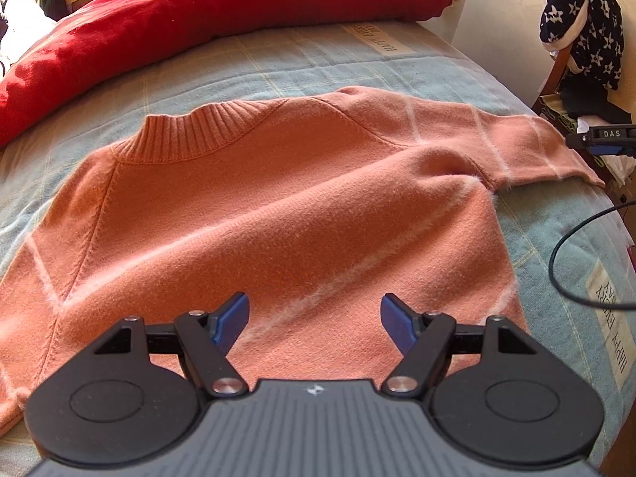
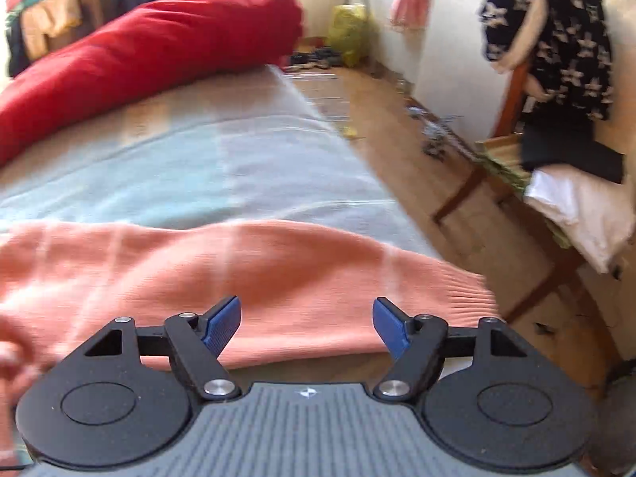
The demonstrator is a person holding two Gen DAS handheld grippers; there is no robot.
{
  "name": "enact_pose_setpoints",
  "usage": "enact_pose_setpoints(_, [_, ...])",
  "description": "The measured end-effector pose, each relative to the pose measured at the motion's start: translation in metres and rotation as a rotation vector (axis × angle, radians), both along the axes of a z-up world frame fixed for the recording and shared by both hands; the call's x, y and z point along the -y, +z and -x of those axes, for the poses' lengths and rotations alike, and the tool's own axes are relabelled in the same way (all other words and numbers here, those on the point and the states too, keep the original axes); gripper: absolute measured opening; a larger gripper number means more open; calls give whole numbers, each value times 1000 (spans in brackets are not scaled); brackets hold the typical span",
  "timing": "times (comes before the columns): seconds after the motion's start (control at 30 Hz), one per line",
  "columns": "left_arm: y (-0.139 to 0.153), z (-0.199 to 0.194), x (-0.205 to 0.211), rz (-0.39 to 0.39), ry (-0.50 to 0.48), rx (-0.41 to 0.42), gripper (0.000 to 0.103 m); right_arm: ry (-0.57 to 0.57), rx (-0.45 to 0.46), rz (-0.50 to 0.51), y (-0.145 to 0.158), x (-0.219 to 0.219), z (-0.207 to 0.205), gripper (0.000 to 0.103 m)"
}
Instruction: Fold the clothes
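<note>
A fuzzy salmon-pink ribbed-collar knit sweater is being spread flat; left gripper and right gripper are being held agape, empty, at six o'clock.

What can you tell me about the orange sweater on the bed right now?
The orange sweater is a soft, fuzzy knit with thin pale stripes and a ribbed mock collar. It lies spread, mostly flat with a few ridges, on the light blue bedspread, collar toward the red duvet. One sleeve stretches toward the bed's edge, its ribbed cuff at the edge. Both hand-held grippers are open above it; neither grips it.
</note>
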State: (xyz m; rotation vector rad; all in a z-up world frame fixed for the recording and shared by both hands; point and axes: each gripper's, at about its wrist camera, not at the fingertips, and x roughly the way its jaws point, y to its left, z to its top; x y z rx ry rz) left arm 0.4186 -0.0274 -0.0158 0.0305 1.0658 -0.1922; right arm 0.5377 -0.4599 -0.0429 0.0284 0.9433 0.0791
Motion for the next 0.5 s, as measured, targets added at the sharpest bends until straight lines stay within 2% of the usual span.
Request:
enact_pose_setpoints(0.13, [1,9,-13,6,26,3,74,201,-28,-206,9,-69,4,78])
enact_pose_setpoints(0.23, [-3,20,-24,11,45,-12,74,381,-71,-291,12,-124,14,78])
enact_pose_setpoints(0.37, [-17,39,-43,35,82,-60,78,534,-154,-325,2,-176,37,78])
enact_pose_setpoints(0.43, [-16,48,-55,89,109,-52,79,552,-216,-299,-9,-191,48,79])
enact_pose_setpoints(0.5, [-13,55,-66,133,131,-47,79,536,-236,-257,-13,-195,59,79])
